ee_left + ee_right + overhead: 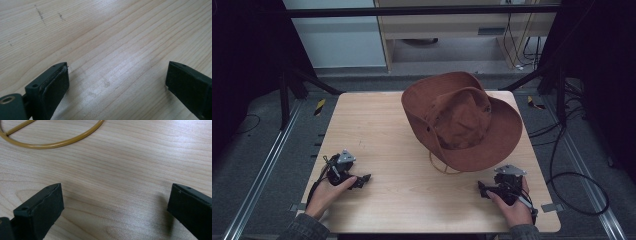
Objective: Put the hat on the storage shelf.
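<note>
Nothing begun yet: brown hat (462,122) untouched, far right on surface (377,140). Left hand-held gripper (364,178) and right hand-held gripper (482,189) near, wide, empty.

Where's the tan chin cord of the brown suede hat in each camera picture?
High view: tan chin cord loops out from under the brown suede hat, on the near brim side.
Right gripper view: the cord curves across the top left.
Left gripper view: bare tabletop between the tongs.
Shared landmark: the pale wooden table.
</note>
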The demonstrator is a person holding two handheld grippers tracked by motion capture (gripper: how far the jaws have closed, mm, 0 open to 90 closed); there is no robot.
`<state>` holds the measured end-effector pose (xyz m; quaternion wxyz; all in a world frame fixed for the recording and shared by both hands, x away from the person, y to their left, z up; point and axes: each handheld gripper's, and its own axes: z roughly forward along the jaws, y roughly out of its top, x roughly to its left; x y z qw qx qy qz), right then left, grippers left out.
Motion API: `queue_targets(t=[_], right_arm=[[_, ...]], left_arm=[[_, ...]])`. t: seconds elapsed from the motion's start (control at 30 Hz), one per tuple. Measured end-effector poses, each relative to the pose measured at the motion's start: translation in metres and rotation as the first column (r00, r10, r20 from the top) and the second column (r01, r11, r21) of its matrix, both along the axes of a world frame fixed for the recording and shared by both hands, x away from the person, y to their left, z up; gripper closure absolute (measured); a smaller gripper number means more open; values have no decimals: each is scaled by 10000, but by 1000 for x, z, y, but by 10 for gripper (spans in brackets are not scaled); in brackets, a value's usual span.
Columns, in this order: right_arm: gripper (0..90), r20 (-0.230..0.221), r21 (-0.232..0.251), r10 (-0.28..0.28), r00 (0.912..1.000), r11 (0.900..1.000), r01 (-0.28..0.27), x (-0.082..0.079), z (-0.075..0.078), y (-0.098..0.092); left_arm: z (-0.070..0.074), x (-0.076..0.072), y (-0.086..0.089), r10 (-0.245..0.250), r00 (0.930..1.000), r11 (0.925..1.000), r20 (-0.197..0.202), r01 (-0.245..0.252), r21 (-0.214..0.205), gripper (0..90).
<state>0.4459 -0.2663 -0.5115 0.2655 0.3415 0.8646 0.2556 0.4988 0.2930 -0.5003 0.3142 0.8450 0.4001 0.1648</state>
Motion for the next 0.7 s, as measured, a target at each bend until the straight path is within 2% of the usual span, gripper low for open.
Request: queue_targets(t=[0.17, 0.2, 0.33, 0.5, 0.53, 0.57, 0.7], right_arm=[[5, 104, -101, 8, 9999, 9999, -7, 1, 0, -1], [5, 0, 1, -1, 10000, 10000, 1, 0, 0, 0], [5, 4, -6, -2, 10000, 10000, 2, 0, 0, 0], [5, 11, -12, 2, 10000, 10000, -2, 0, 0, 0], [5, 136, -161, 87, 9999, 9998, -84, 2, 1, -1], [5, -21, 32, 2, 10000, 10000, -2, 0, 0, 0], [5, 1, -2, 1, 10000, 10000, -1, 0, 0, 0]], left_arm=[[-2, 1, -1, -40, 10000, 10000, 20, 40, 13, 11], [-3, 1, -1, -35, 10000, 10000, 36, 35, -24, 5], [-8, -2, 3, -44, 9990, 9990, 435, 64, -448, 0], [-8, -3, 3, -30, 9990, 9991, 444, 49, -427, 0], [-8, -3, 4, -33, 9989, 9991, 459, 52, -413, 0], [-8, -3, 4, -17, 9989, 9992, 470, 37, -410, 0], [-8, -4, 5, -46, 9990, 9990, 448, 65, -438, 0]])
